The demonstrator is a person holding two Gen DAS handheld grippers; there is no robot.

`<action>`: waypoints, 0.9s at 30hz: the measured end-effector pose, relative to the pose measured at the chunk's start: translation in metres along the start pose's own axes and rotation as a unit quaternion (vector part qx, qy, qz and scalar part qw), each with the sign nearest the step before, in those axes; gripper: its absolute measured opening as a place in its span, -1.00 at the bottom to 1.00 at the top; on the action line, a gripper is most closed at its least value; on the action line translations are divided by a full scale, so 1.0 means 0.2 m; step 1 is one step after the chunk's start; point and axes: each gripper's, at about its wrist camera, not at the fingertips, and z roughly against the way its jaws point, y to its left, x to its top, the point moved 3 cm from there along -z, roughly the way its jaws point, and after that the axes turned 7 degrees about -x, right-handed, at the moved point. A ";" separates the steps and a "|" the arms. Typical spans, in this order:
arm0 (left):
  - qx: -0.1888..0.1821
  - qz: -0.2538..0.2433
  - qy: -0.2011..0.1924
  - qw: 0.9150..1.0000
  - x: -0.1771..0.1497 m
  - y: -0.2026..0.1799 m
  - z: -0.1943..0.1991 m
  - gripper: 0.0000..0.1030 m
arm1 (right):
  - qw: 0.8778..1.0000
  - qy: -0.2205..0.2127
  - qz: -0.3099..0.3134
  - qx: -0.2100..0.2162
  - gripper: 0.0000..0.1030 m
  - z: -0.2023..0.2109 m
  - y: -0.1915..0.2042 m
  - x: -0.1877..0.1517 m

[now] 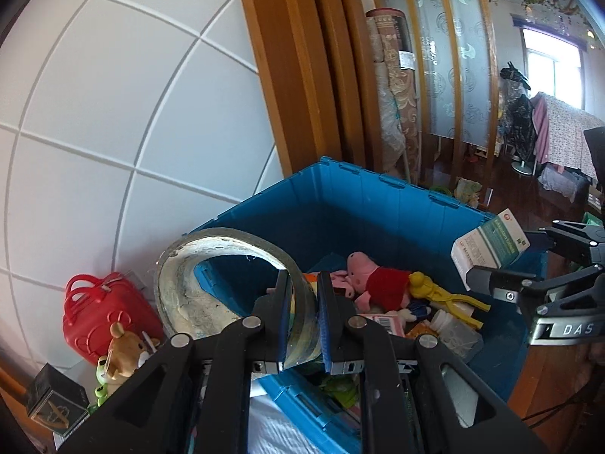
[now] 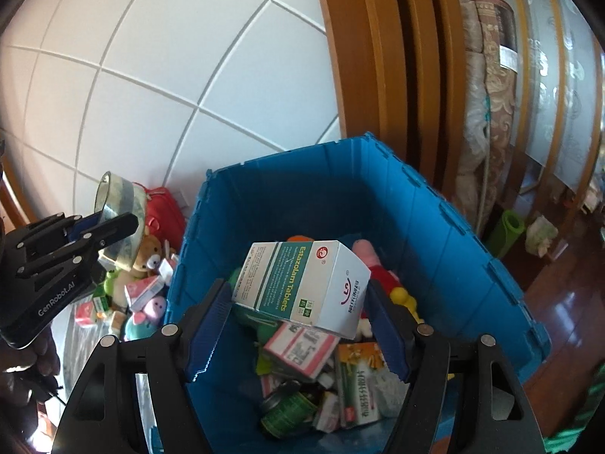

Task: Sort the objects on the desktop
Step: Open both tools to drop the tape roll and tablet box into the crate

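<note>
In the left wrist view we see the left gripper [image 1: 304,321] at lower centre, its two pads pinching the band of a roll of clear tape [image 1: 223,283] that rises to the upper left of the jaws, above the near corner of the blue crate [image 1: 378,196]. The crate fills the centre of that frame; inside it lie a pink plush pig in a red dress [image 1: 378,282], a yellow plastic clip toy [image 1: 442,291] and a small white bottle [image 1: 452,327]. At the right edge we note the right gripper [image 1: 491,261] holding a white and teal medicine box [image 1: 491,242] over the crate's right side. In the right wrist view that box [image 2: 302,283], labelled Estazolam Tablets, sits tilted between the blue pads at centre frame, clamped by the right gripper [image 2: 298,310] with its jaws held fairly wide, directly above the crate's interior, where more cartons and a green can [image 2: 287,408] are piled. To the left of the crate, on the desk, we record a red toy suitcase [image 1: 102,314], a brown plush bear [image 1: 124,352] and a dark cube box [image 1: 56,405] in the lower left.
</note>
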 end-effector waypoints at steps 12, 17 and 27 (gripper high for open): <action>-0.062 -0.033 0.009 0.998 0.16 -0.25 -0.20 -0.74 | 0.999 0.014 -0.032 -0.035 0.40 -0.07 -0.20 -0.03; -0.078 -0.027 0.006 0.997 0.20 -0.29 -0.25 -0.74 | 0.998 0.017 -0.038 -0.044 0.40 -0.08 -0.25 -0.03; -0.047 0.034 -0.028 0.998 0.16 -0.10 -0.16 1.00 | 0.996 0.022 -0.042 -0.072 0.99 -0.12 -0.27 -0.04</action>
